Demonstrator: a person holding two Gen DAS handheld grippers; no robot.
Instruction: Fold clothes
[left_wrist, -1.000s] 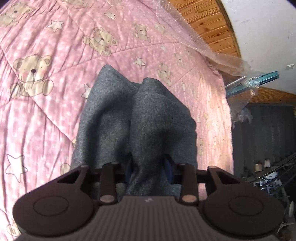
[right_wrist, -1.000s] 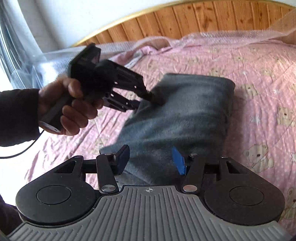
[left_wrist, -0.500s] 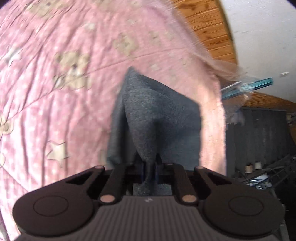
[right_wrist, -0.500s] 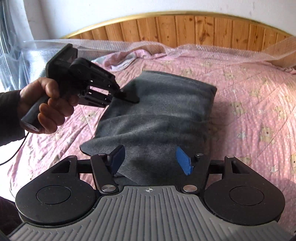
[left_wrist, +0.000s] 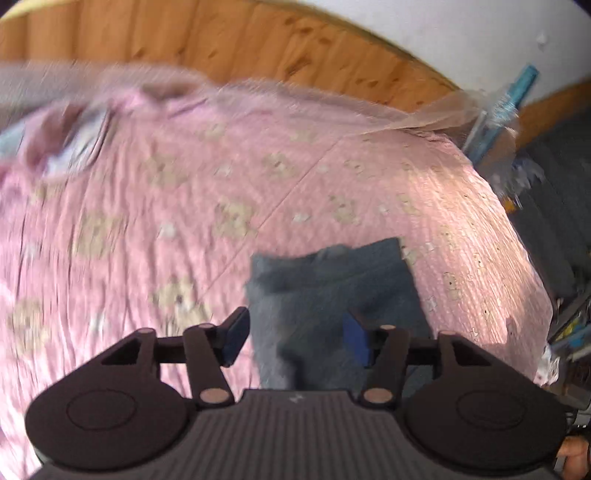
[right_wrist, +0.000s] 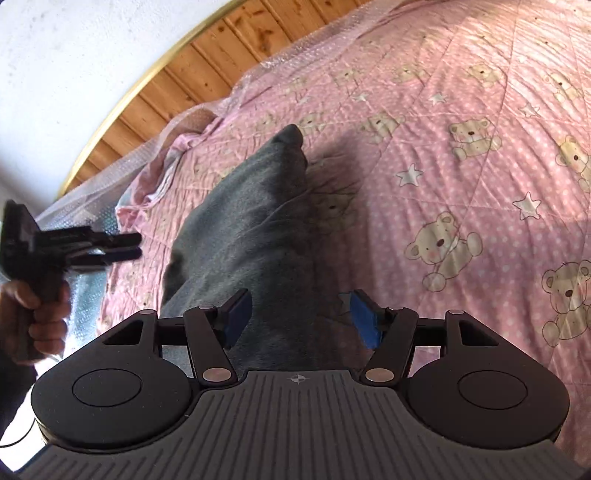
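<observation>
A grey garment (right_wrist: 251, 221) lies folded in a long bundle on the pink teddy-bear bedspread (right_wrist: 461, 184). My right gripper (right_wrist: 301, 317) hovers over its near end, open; the cloth runs under the blue pads (right_wrist: 364, 323) and they do not press on it. My left gripper (right_wrist: 129, 245), held in a hand (right_wrist: 37, 314), hangs in the air to the left of the garment and clear of it. In the blurred left wrist view, my left gripper (left_wrist: 295, 332) has its jaws opening with nothing between them. The grey garment (left_wrist: 332, 280) lies on the bedspread (left_wrist: 147, 221) below it.
A wooden headboard (right_wrist: 207, 66) with a gold rim runs along the far side below a white wall. Clear bubble wrap (right_wrist: 92, 199) and a crumpled pink cloth (right_wrist: 166, 166) lie near it. Dark furniture and clutter (left_wrist: 554, 229) stand past the bed's right edge.
My left gripper let go of the raised grey fold, opened, and rose up and away to the left. The garment now lies flat. The right gripper rolled and shifted along the garment's near end.
</observation>
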